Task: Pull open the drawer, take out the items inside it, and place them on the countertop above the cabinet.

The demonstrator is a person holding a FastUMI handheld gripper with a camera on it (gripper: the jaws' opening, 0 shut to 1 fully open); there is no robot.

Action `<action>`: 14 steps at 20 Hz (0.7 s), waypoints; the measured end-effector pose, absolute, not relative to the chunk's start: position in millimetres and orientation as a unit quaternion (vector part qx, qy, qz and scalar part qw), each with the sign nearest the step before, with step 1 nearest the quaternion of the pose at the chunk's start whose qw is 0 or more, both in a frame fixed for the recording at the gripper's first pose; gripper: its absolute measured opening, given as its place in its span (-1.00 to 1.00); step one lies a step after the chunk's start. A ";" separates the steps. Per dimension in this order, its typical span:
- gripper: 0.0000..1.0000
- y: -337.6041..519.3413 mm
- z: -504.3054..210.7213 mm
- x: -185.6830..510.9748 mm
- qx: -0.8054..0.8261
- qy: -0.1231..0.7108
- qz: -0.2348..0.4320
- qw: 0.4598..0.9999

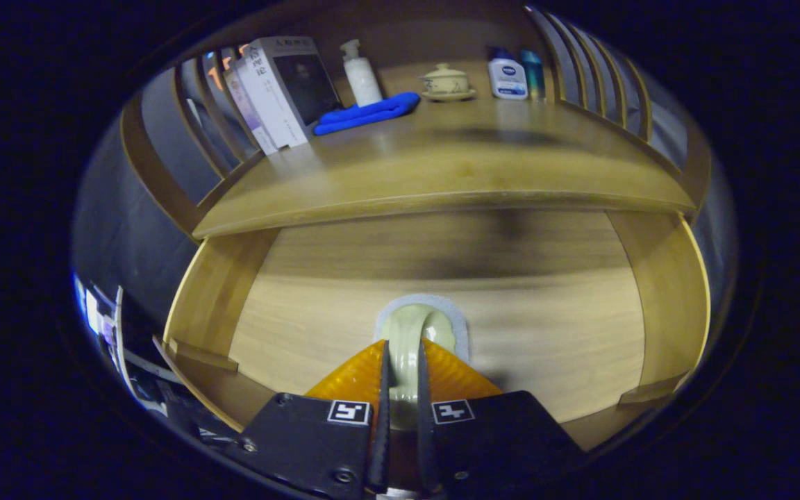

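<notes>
- Bamboo-toned wood throughout: a cabinet with slatted side rails [164, 160], a countertop [442, 173] above, and an open drawer [664, 292] below it, pulled out toward the camera.
- Gripper [403, 361] sits low over the drawer, fingers drawn almost together with only a narrow gap between them.
- Pale green ceramic handle [407, 347], arched, stands in that gap; both fingers press against its sides, so the gripper has hold of it.
- Handle appears to belong to a pale green cup or lid whose body is mostly hidden behind the fingers; cannot tell which.
- Grey-white rounded pad or coaster [457, 326] shows around the green piece, on or just above the drawer floor [553, 347]; contact with the floor cannot be judged.
- Drawer floor otherwise shows bare wood grain, somewhat blurred, with a dark shadow band under the countertop's front edge.
- Countertop, back row, left to right: several books [282, 90] leaning upright against the left rails; a white pump bottle [362, 76] just beside them; a blue folded cloth [369, 112] lying in front of the bottle; a pale lidded cup on a saucer [447, 82] near the middle; a white-and-blue bottle [507, 75]; a teal bottle [532, 73] touching or just beside it, by the right rails.
- Front part of the countertop is bare wood.
- Outside the cabinet at lower left, some bright and dark clutter [105, 319], too distorted to identify.
</notes>
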State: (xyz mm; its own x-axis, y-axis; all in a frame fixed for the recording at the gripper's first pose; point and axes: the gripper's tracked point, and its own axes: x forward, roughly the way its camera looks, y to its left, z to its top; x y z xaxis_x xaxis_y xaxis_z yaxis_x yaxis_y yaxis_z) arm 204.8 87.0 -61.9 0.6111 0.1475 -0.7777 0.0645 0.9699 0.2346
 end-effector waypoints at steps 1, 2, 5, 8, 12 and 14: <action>-0.63 84.7 -58.2 206.5 0.112 0.433 0.023 0.894; -0.63 83.0 -52.9 207.9 0.109 0.422 0.024 0.900; -0.63 80.7 -32.5 207.3 0.108 0.398 0.028 0.910; -0.63 77.3 -9.9 203.1 0.097 0.380 0.032 0.919; -0.64 75.7 20.0 198.8 0.102 0.361 0.039 0.926; -0.63 74.3 35.6 198.5 0.100 0.350 0.040 0.930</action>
